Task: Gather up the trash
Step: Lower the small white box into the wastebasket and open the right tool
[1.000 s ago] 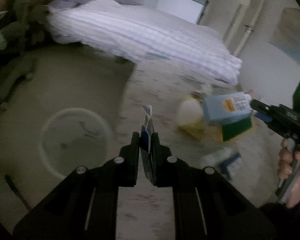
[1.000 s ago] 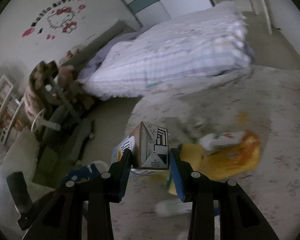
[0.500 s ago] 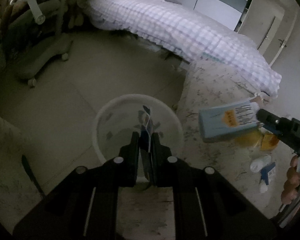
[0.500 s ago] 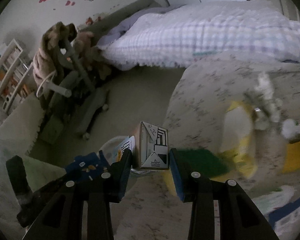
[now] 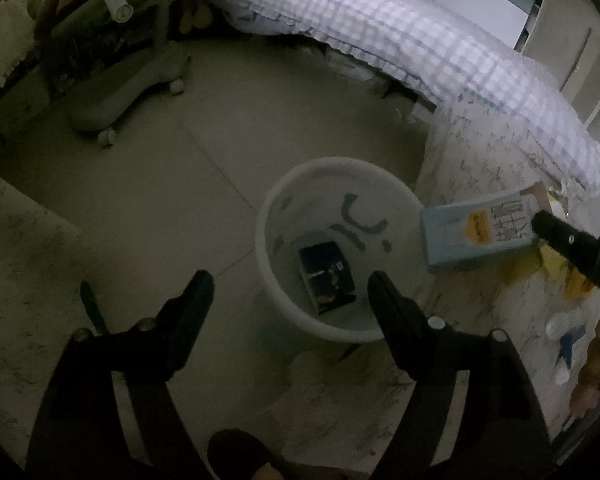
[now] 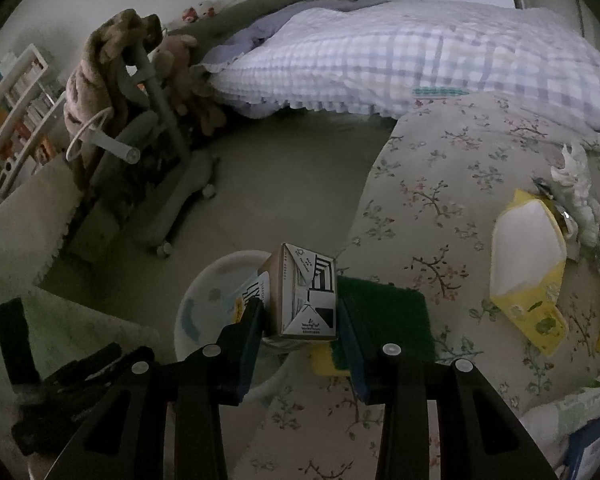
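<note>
A white round trash bin (image 5: 278,200) stands on the floor beside the flowered table; it also shows in the right wrist view (image 6: 204,284). A dark blue wrapper (image 5: 327,277) lies at its bottom. My left gripper (image 5: 290,292) is open and empty just above the bin's near rim. My right gripper (image 6: 302,314) is shut on a light blue drink carton (image 6: 306,296), held at the table edge right of the bin; the carton also shows in the left wrist view (image 5: 480,232).
On the flowered tablecloth (image 6: 440,184) lie a green and yellow sponge (image 6: 384,312), a yellow and white packet (image 6: 528,264), crumpled white tissue (image 6: 576,188) and a blue and white wrapper (image 6: 572,412). A bed (image 5: 400,32) and a grey wheeled chair (image 5: 128,76) stand beyond.
My left gripper swung left from the table to over the bin, opened and let the dark blue wrapper fall in. My right gripper carried the carton left to the table edge.
</note>
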`<state>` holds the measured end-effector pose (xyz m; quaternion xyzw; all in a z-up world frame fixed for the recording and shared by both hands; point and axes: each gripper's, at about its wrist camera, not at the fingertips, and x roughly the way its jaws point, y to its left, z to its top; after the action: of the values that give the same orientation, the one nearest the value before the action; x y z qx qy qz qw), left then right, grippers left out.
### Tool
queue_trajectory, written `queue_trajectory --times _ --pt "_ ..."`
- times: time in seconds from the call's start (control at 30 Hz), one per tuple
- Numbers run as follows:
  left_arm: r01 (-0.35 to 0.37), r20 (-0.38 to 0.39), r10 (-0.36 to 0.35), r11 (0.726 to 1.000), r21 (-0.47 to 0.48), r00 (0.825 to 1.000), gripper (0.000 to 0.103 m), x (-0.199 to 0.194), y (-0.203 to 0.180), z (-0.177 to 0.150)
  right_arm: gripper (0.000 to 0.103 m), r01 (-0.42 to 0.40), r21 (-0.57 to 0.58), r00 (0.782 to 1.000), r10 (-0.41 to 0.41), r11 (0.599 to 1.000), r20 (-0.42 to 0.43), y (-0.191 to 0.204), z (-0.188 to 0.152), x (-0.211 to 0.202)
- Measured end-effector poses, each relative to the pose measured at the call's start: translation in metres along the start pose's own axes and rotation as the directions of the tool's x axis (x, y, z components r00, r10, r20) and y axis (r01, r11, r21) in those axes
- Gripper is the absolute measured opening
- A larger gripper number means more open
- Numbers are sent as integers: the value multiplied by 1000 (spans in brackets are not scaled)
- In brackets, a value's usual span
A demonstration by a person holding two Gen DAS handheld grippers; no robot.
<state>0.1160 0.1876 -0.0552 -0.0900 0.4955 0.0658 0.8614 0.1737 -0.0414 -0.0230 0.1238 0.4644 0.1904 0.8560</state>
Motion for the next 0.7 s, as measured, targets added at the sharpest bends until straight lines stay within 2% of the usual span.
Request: queue_trajectory --times 0.07,0.1,0.13,0.23,0.37,0.57,0.7 --pt "0 -5 0 1000 0 1000 80 0 4 -1 49 -4 12 999 4 1000 -33 -4 0 9" --pt "-1 -7 1 1000 -3 1000 80 -1 6 -2 64 -6 33 999 8 999 -53 -9 -2 15" --pt "-2 -9 2 1000 -5 1000 80 -1 7 -2 73 -15 56 998 18 998 -59 -14 -3 18" --pt "-3 -11 3 1000 -13 1000 80 -1 9 -2 76 -65 132 994 75 989 -74 -28 -4 23" --pt "3 -13 -3 1000 -16 1000 80 -2 9 -3 82 -43 95 995 51 995 -80 -25 -4 22" --pt "9 -21 -9 1000 -4 1000 80 -2 5 -2 83 -74 127 992 86 989 -93 -29 -5 23" --pt "11 -18 -11 1000 0 1000 80 -4 5 -3 84 -123 180 983 145 976 -114 -34 -5 27"
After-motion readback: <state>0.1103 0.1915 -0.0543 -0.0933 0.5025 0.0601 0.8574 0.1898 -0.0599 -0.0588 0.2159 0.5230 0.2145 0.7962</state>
